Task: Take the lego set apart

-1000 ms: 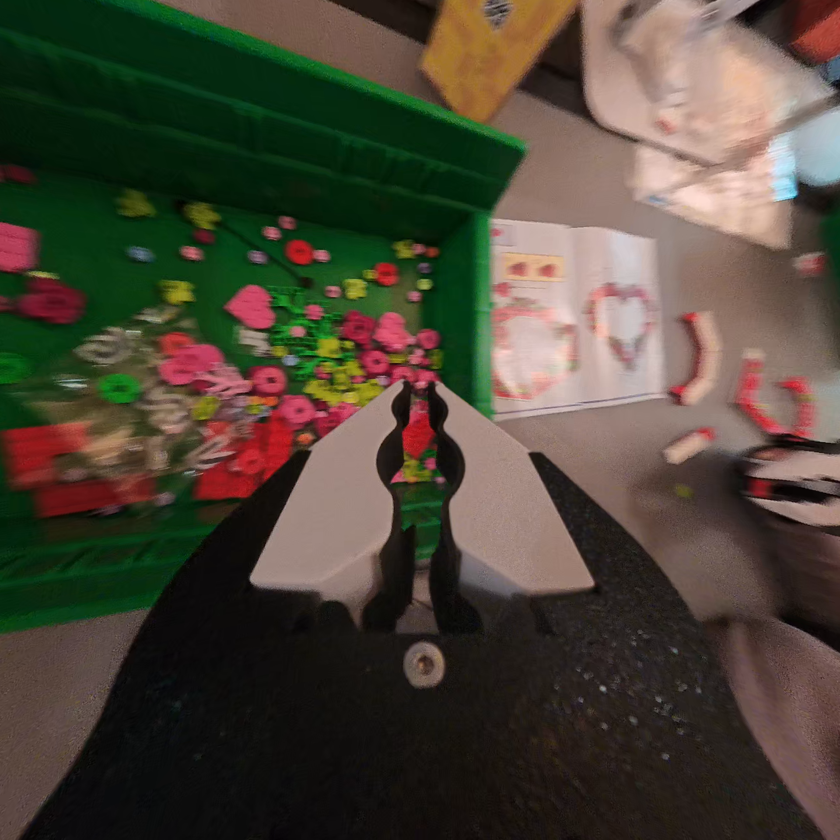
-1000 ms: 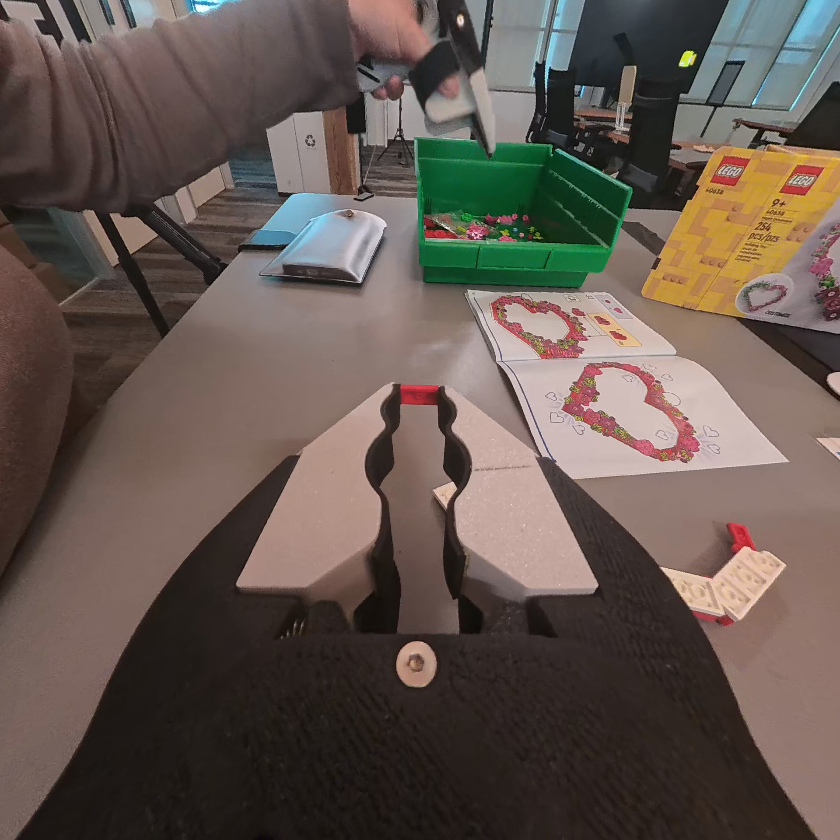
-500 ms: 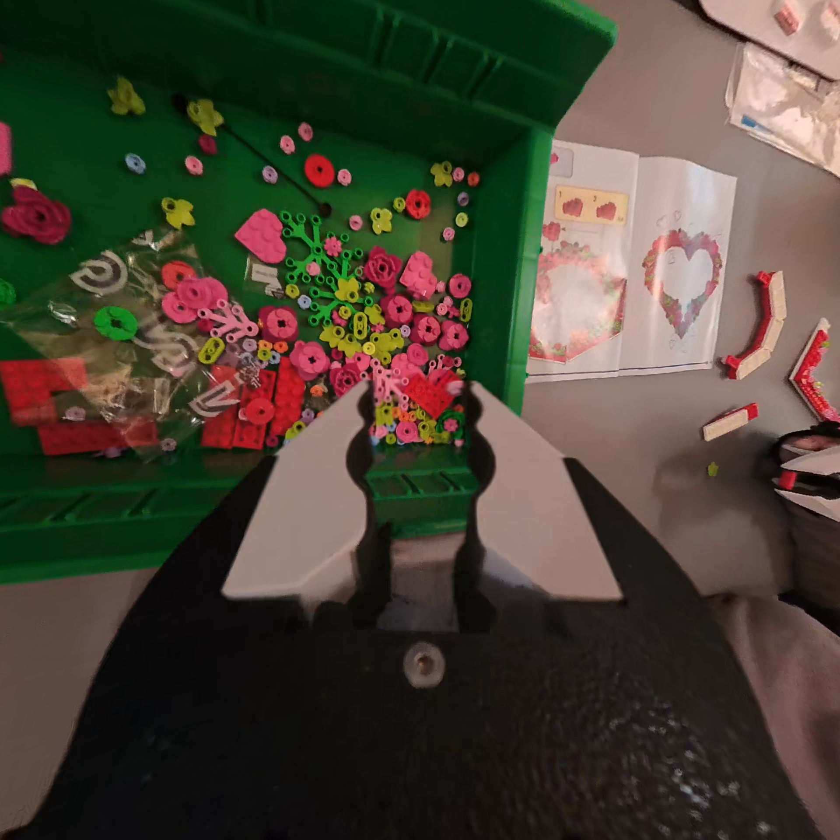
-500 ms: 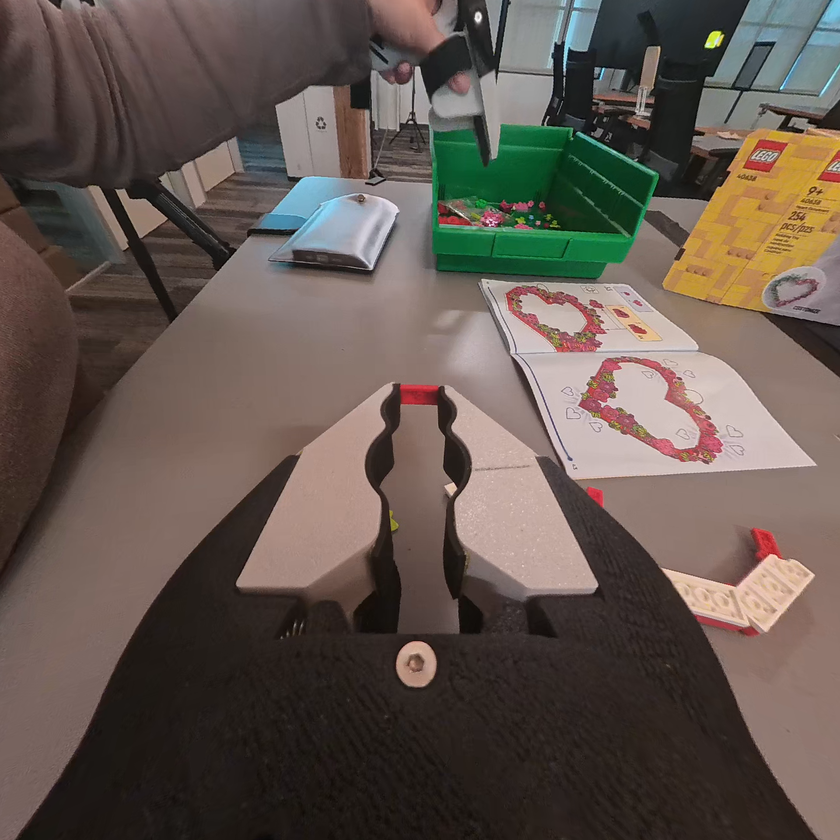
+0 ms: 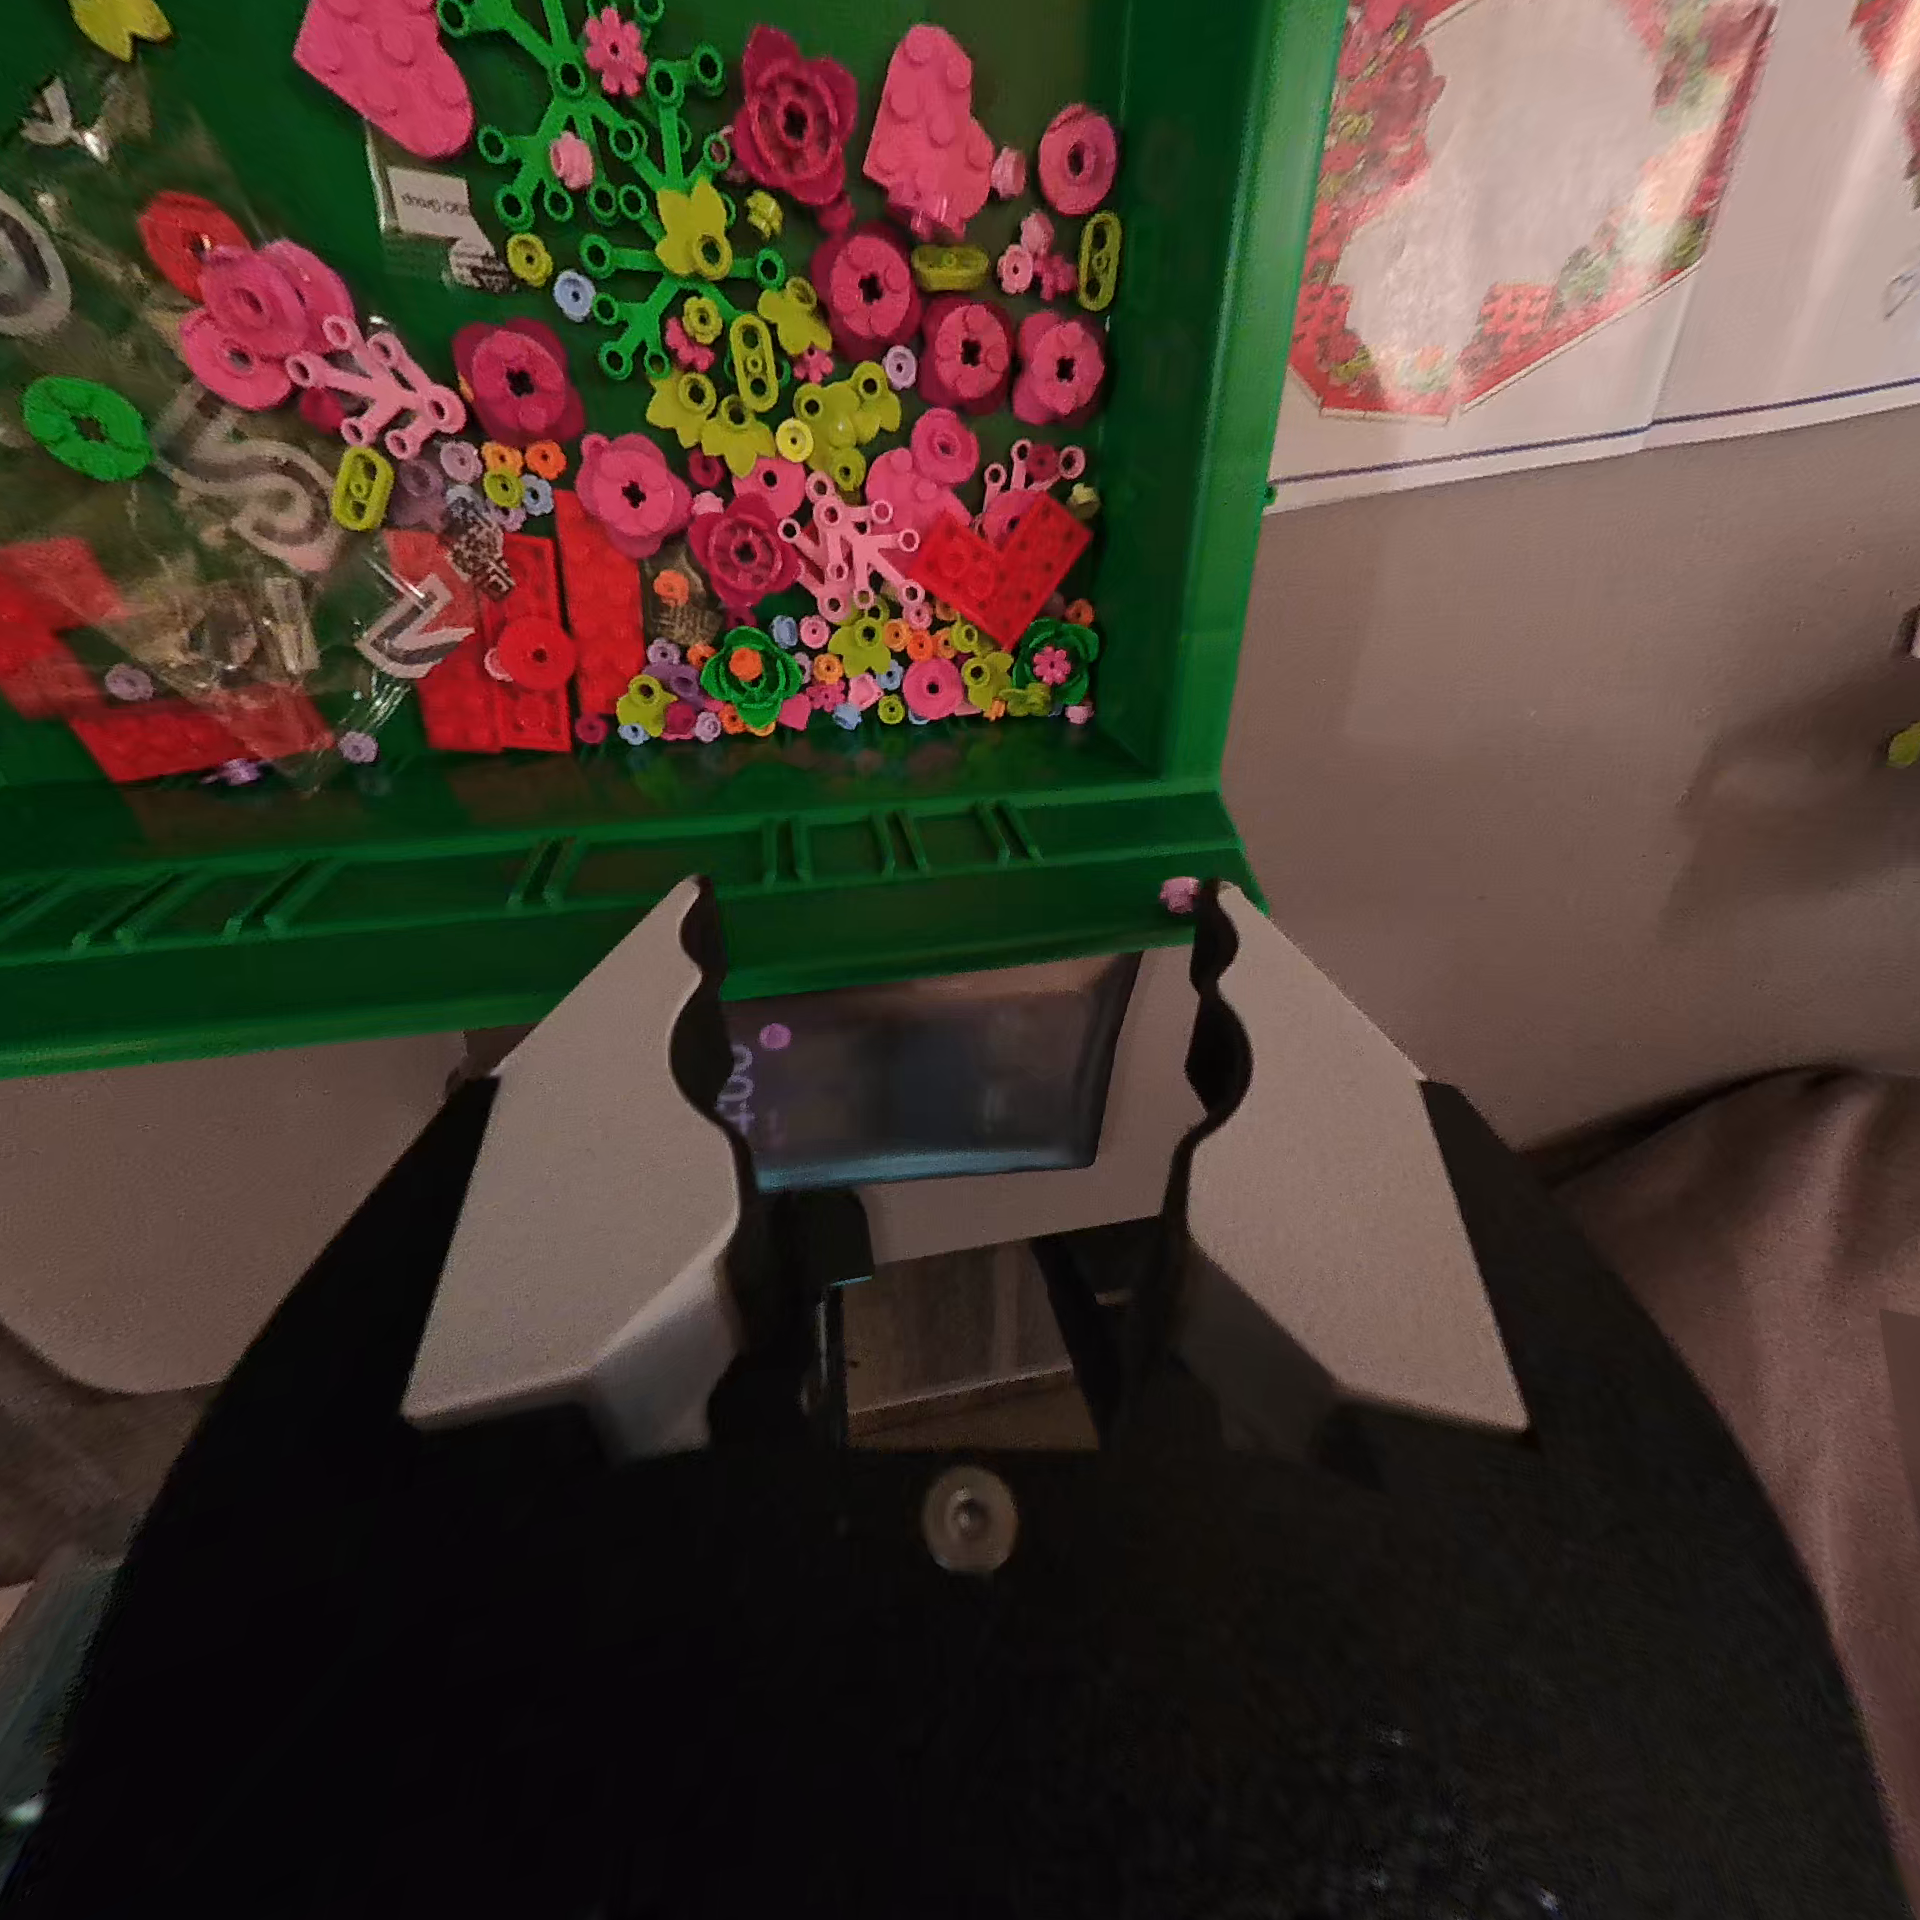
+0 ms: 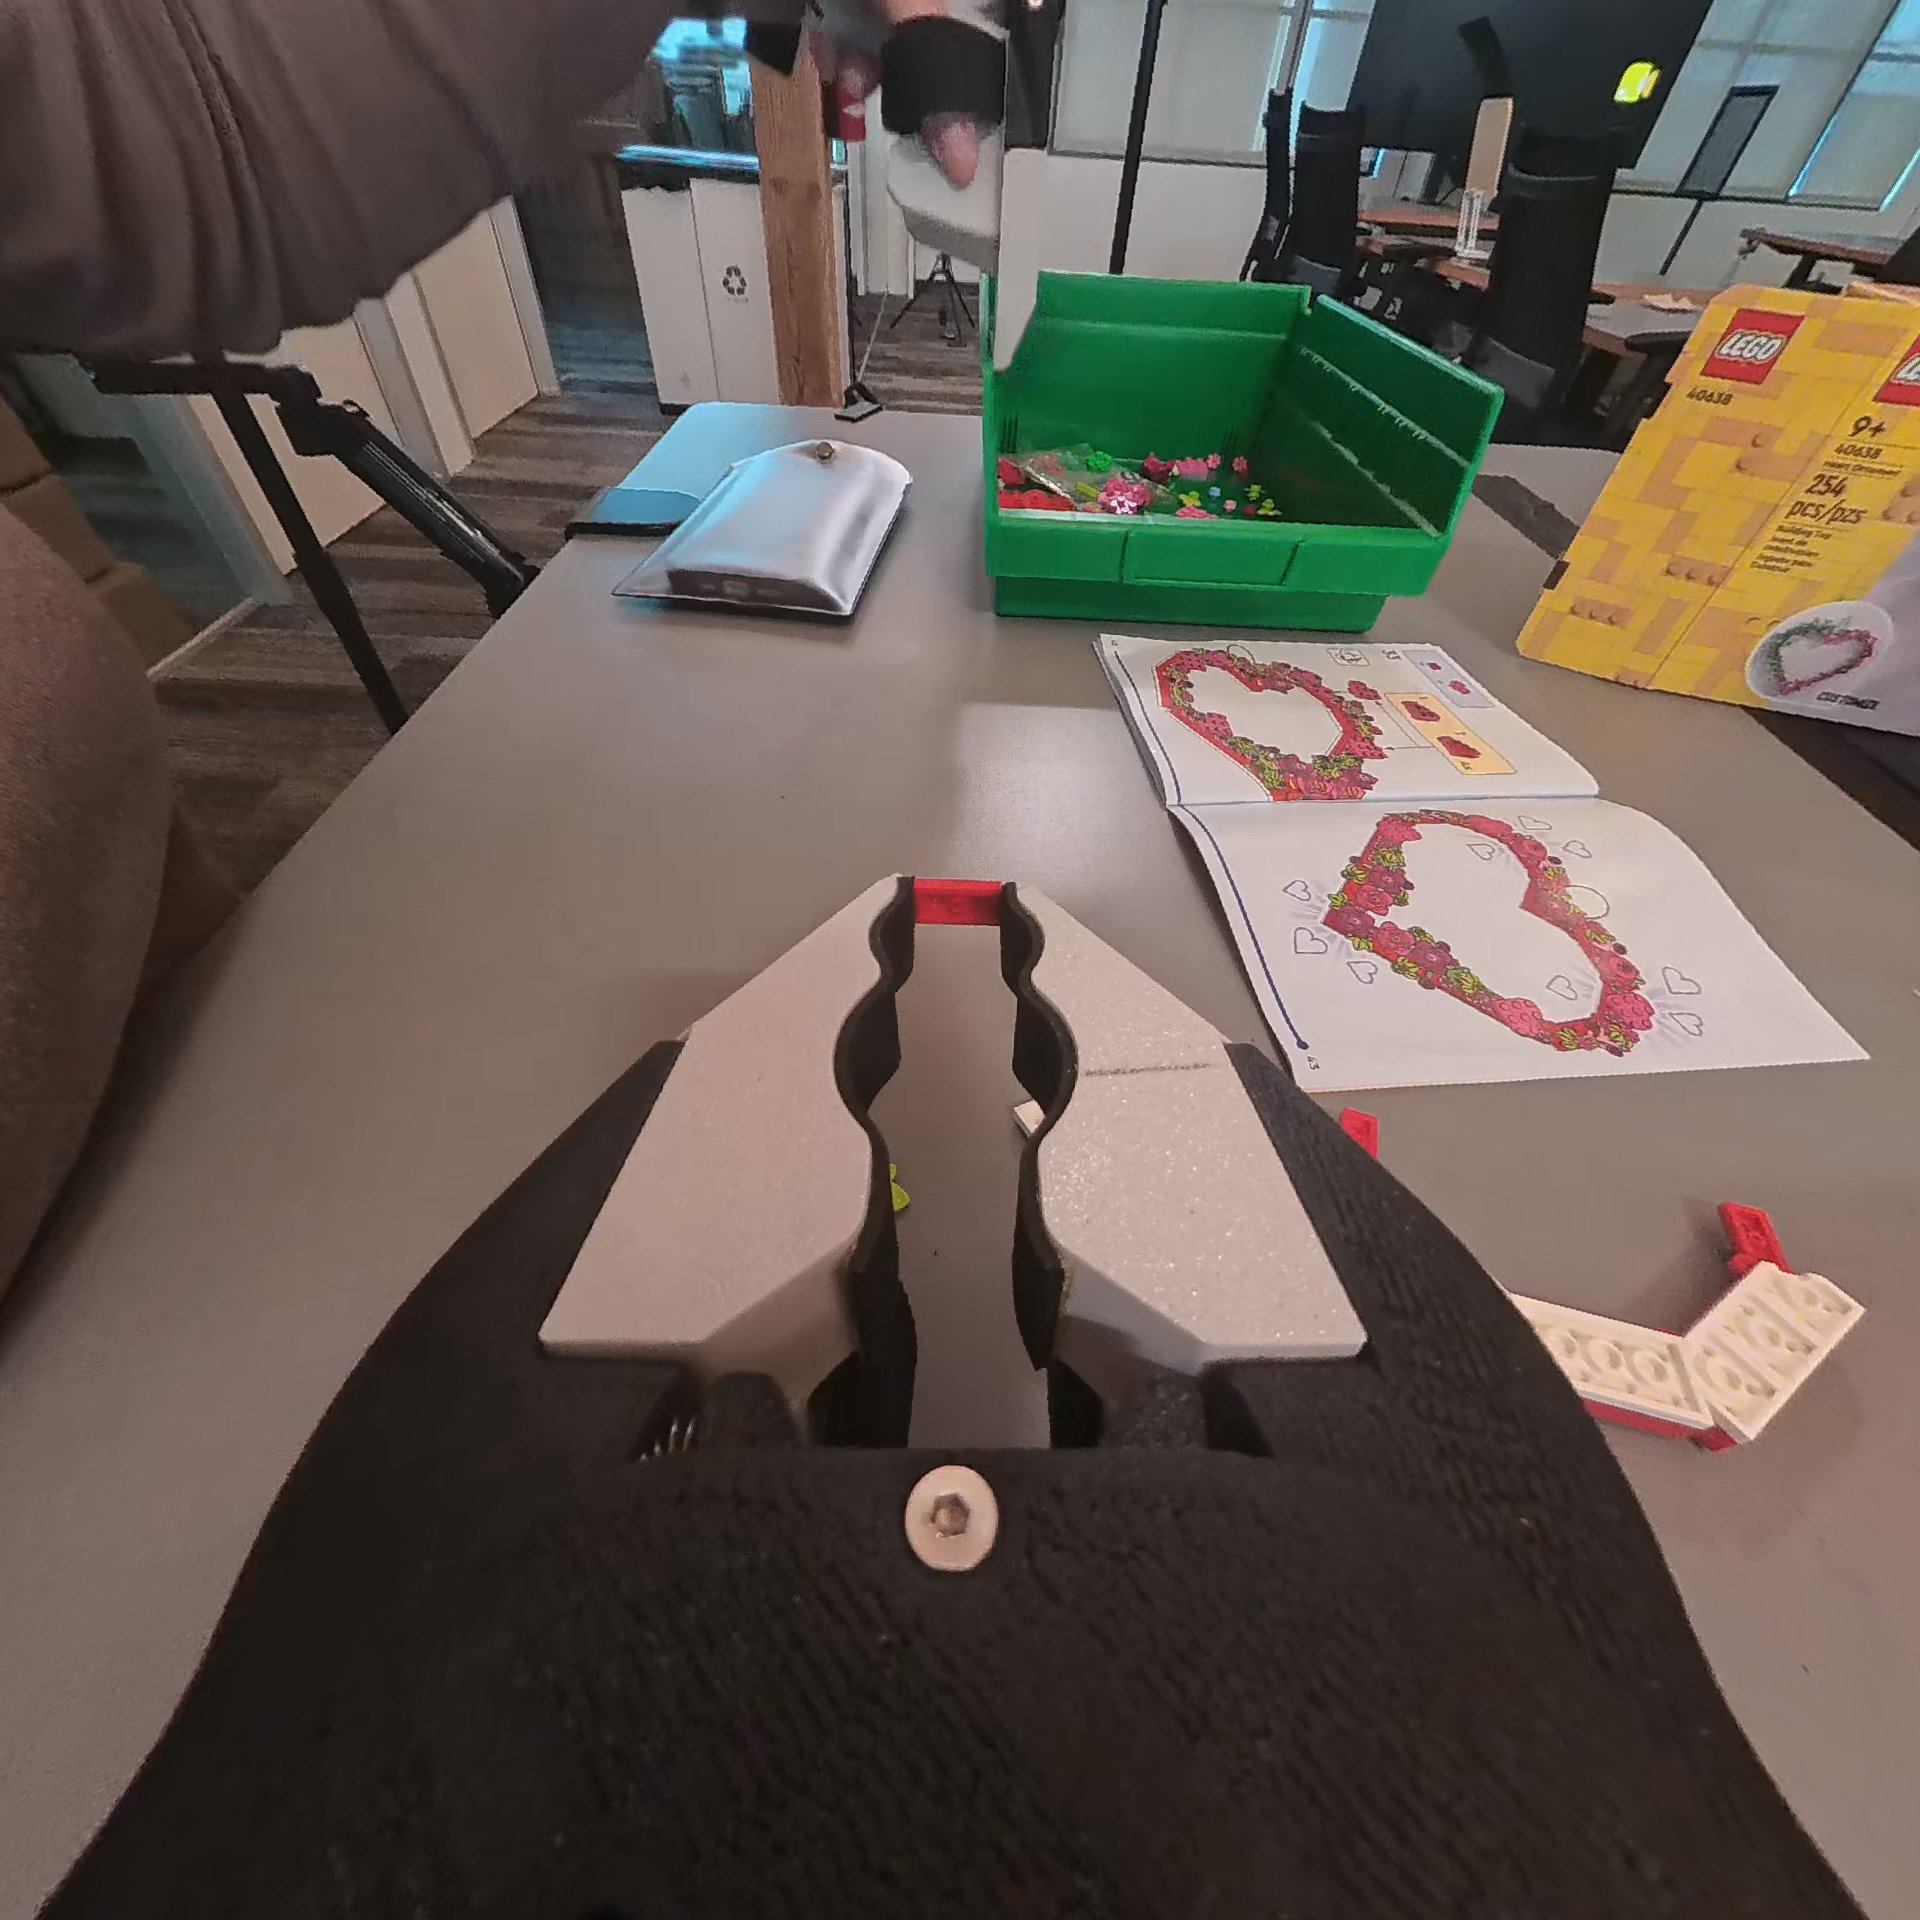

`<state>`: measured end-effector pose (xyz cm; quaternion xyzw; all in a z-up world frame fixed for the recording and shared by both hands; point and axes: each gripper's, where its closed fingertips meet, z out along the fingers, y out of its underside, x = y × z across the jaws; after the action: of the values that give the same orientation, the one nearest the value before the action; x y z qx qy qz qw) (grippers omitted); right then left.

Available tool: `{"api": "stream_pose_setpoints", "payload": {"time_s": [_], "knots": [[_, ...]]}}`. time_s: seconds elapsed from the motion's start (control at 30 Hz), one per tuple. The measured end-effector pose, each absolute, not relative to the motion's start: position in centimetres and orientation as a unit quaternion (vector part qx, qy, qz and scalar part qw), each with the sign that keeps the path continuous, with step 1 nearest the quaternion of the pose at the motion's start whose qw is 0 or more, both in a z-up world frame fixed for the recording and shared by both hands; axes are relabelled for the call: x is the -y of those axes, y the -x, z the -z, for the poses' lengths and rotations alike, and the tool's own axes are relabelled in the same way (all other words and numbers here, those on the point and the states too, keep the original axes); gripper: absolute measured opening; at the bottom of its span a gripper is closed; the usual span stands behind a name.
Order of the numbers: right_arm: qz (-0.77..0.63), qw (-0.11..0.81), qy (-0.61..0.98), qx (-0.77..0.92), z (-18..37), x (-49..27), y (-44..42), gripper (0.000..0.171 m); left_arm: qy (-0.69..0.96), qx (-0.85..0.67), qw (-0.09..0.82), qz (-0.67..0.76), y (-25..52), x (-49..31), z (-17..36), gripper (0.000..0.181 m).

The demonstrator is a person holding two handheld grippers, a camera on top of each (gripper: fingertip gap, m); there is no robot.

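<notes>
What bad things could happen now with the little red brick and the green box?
The right gripper pinches the red brick only at its very tips, so the brick might pop out. The left gripper hangs open over the green bin's rim; a tiny pink piece sits there and might roll off onto the table.

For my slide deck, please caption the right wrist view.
Right hand-held gripper pinches a red brick above the grey table, green bin beyond.

Green bin (image 5: 1195, 416) cut off left and top; booklet (image 5: 1558, 208) blurred, cropped right
</notes>
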<state>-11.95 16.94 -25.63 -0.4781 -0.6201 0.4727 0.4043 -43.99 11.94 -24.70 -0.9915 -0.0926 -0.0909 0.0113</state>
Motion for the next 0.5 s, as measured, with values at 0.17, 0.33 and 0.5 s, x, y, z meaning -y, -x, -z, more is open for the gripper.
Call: {"api": "stream_pose_setpoints", "payload": {"time_s": [0.17,0.33,0.5], "knots": [[-0.47,0.404,0.478,0.622,25.7,-17.0,11.9,0.015,0.993,0.075,-0.018,0.085,43.8,-11.6,24.0,0.096],[-0.469,0.404,0.478,0.623,25.7,-17.0,11.9,0.015,0.993,0.082,-0.034,0.074,44.3,-11.6,23.8,0.102],[-0.457,0.438,0.466,0.618,24.9,-17.3,11.9,0.015,0.987,0.072,0.075,0.123,42.0,-15.5,22.8,0.102]]}}
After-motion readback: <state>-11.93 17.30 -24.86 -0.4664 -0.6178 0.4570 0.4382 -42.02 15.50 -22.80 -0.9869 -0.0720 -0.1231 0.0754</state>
